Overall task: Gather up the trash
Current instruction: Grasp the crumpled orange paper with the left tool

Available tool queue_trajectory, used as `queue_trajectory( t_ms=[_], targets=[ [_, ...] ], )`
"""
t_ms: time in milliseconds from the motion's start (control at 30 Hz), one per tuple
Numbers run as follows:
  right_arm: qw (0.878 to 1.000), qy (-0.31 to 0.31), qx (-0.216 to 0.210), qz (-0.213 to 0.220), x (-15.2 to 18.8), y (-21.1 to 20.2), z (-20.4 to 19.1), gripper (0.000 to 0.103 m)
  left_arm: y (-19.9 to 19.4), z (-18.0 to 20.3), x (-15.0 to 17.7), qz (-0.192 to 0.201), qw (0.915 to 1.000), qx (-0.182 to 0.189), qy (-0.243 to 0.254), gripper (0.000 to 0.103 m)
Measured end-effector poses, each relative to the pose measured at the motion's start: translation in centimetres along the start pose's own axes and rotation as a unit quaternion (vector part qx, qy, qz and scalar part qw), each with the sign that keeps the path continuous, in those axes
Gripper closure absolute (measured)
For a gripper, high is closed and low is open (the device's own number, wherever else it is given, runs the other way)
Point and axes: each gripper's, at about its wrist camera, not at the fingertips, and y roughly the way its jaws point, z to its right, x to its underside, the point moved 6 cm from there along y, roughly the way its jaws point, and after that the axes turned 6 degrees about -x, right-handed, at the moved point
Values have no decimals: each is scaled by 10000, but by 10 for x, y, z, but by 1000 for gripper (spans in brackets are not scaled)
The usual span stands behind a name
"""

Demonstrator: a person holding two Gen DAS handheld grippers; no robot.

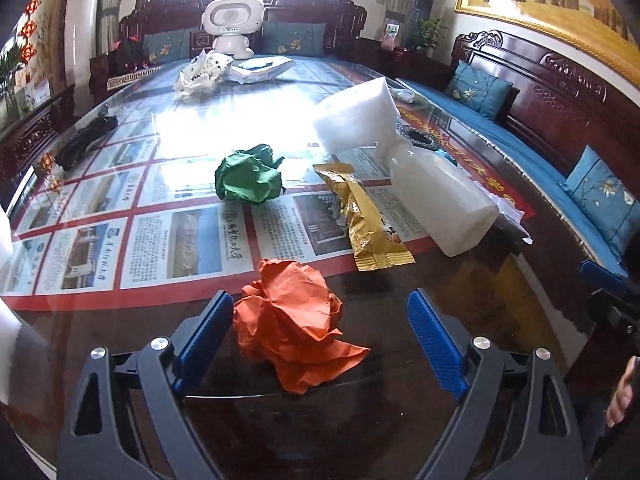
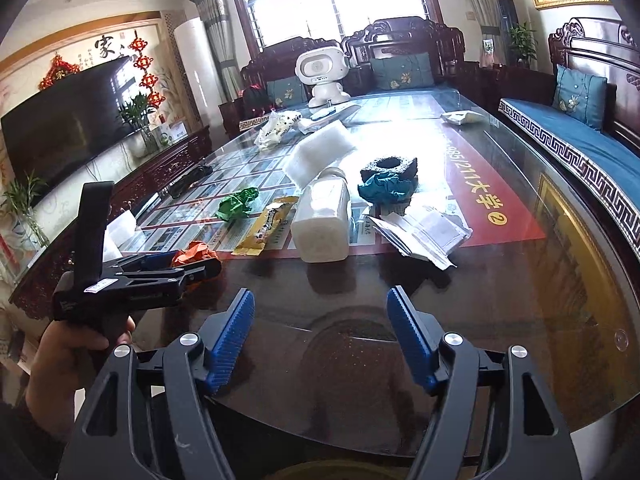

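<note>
A crumpled orange paper ball (image 1: 290,320) lies on the glass table between the open blue fingers of my left gripper (image 1: 320,316); its left side is close to the left pad. It also shows in the right wrist view (image 2: 196,254). Beyond it lie a green paper ball (image 1: 248,176), a gold wrapper (image 1: 368,220), a white plastic bottle (image 1: 436,196) on its side and a white foam block (image 1: 356,114). My right gripper (image 2: 320,320) is open and empty above bare table near the front edge. The left gripper (image 2: 200,264) shows there at the left.
A black foam ring with teal paper (image 2: 388,178) and clear plastic packaging (image 2: 420,232) lie right of the bottle. A white toy robot (image 2: 322,76), plastic bags (image 2: 276,128) and a black item (image 1: 86,142) sit farther back. Wooden sofas surround the table (image 2: 560,320).
</note>
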Motion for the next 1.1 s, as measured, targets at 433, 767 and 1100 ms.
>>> queue_trajectory(
  t_ms=[433,767,1100],
  targets=[
    [9999,-28,-119,-91,-3,13,3,36,5,3,0,-112,9989,427,-160,33],
    [9999,-11,-103,-138,-1,13,4,36,5,7,2,-170,9983,550,-106,58],
    [9999,12,-25,-157,-3,16,15,41,-14,34,-2,-92,9927,1193,-134,60]
  ],
)
